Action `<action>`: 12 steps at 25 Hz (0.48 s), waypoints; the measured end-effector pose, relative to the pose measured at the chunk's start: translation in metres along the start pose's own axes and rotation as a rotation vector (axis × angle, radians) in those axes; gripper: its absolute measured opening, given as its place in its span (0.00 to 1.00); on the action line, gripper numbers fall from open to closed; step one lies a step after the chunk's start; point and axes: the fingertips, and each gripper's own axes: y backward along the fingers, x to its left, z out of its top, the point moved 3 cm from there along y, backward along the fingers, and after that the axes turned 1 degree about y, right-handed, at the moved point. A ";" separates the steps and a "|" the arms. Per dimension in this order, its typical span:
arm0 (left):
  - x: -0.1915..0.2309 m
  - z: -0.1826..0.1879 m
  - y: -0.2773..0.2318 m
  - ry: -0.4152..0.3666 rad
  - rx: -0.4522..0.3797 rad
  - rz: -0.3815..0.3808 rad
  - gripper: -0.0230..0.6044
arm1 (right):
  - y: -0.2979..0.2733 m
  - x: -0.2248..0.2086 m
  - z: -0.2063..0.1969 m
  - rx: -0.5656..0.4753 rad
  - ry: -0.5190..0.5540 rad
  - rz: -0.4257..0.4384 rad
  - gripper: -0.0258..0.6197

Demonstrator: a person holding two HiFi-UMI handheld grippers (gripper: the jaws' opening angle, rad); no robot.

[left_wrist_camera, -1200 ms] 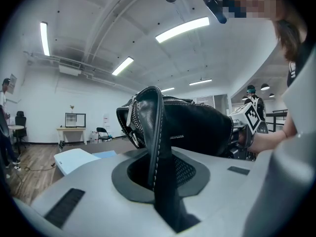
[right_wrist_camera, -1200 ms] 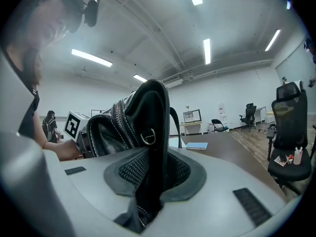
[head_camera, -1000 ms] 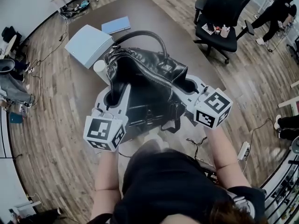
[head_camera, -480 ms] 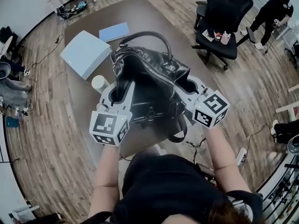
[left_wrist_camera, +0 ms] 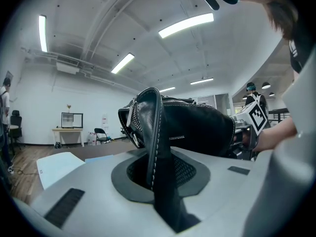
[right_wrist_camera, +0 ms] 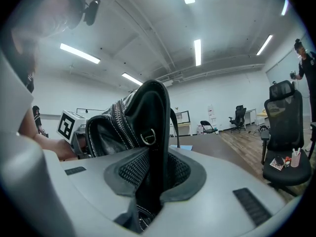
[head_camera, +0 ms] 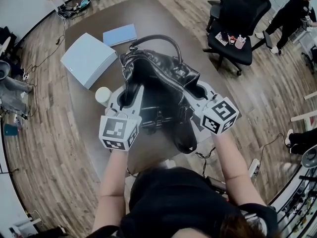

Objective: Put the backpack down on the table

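A black leather backpack [head_camera: 158, 90] with a top handle and an open zip hangs upright over the brown table [head_camera: 148, 14], held from both sides. My left gripper [head_camera: 127, 96] is shut on a fold of leather at its left side; in the left gripper view that fold [left_wrist_camera: 157, 152] runs between the jaws. My right gripper [head_camera: 198, 92] is shut on the right side, where the leather and a metal ring [right_wrist_camera: 148, 135] sit between its jaws. A strap [head_camera: 185, 135] dangles at the front. Whether the bottom touches the table is hidden.
On the table behind the backpack lie a white box [head_camera: 88, 58] and a blue notebook [head_camera: 120, 34]; a white cup [head_camera: 103, 95] stands just left of my left gripper. A black office chair [head_camera: 237, 19] stands at the right, with a person [head_camera: 292, 9] beyond it.
Both grippers have carried the backpack farther over the table and a little lower. The white cup, half hidden before, now shows left of the left gripper.
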 end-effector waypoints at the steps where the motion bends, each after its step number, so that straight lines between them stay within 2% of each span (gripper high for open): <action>1: 0.002 -0.001 -0.003 -0.003 -0.002 -0.002 0.16 | -0.002 -0.002 -0.001 -0.002 -0.001 -0.002 0.19; 8: 0.009 -0.014 -0.012 0.007 -0.013 -0.010 0.17 | -0.009 -0.008 -0.011 0.005 -0.004 0.000 0.19; 12: 0.014 -0.023 -0.010 0.048 -0.017 -0.016 0.19 | -0.011 -0.005 -0.014 0.015 -0.010 0.027 0.19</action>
